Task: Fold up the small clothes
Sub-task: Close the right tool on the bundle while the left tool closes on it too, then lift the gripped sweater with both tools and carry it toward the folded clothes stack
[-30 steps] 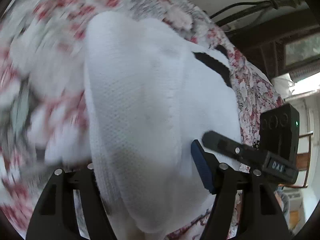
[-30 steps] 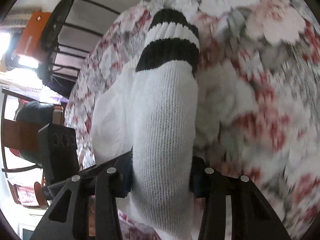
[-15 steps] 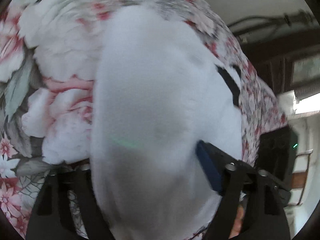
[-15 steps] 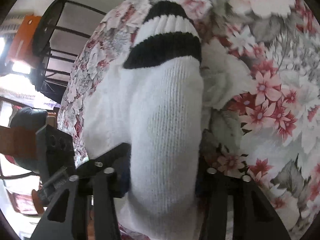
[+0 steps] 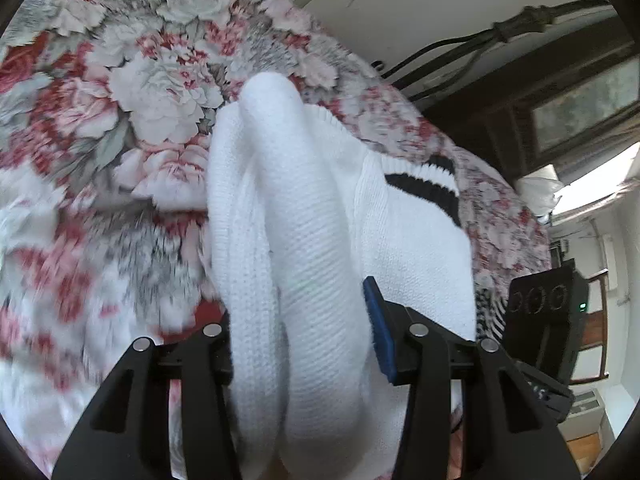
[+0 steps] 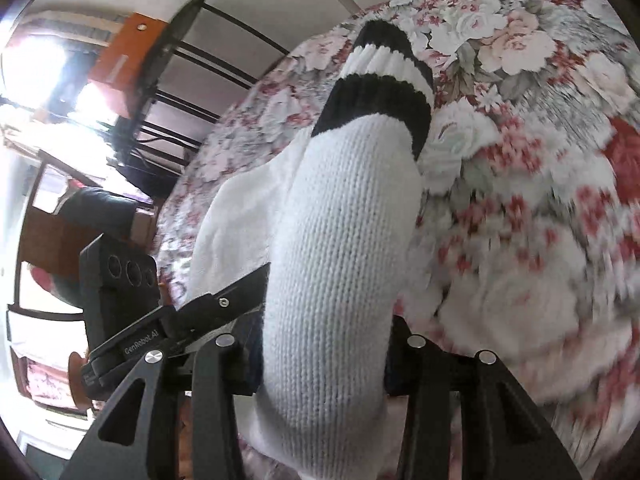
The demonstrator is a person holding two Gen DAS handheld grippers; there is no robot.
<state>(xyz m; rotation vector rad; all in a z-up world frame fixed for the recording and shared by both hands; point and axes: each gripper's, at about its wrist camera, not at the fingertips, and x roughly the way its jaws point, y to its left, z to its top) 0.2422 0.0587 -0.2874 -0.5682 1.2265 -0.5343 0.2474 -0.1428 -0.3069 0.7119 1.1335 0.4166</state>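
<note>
Sock (image 5: 304, 240) pinched by both claws above the floral cover (image 5: 120, 120).
We keep the left claw (image 5: 298, 336) closing on its end, the right claw (image 6: 324, 344) clamped, and lift level.

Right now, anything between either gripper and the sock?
Nothing visible. The white sock already sits between the fingers of both: the left gripper is closing on its bunched white part, and the right gripper is clamped on the leg, below the black-striped cuff. Only the floral bedspread lies underneath.
</note>
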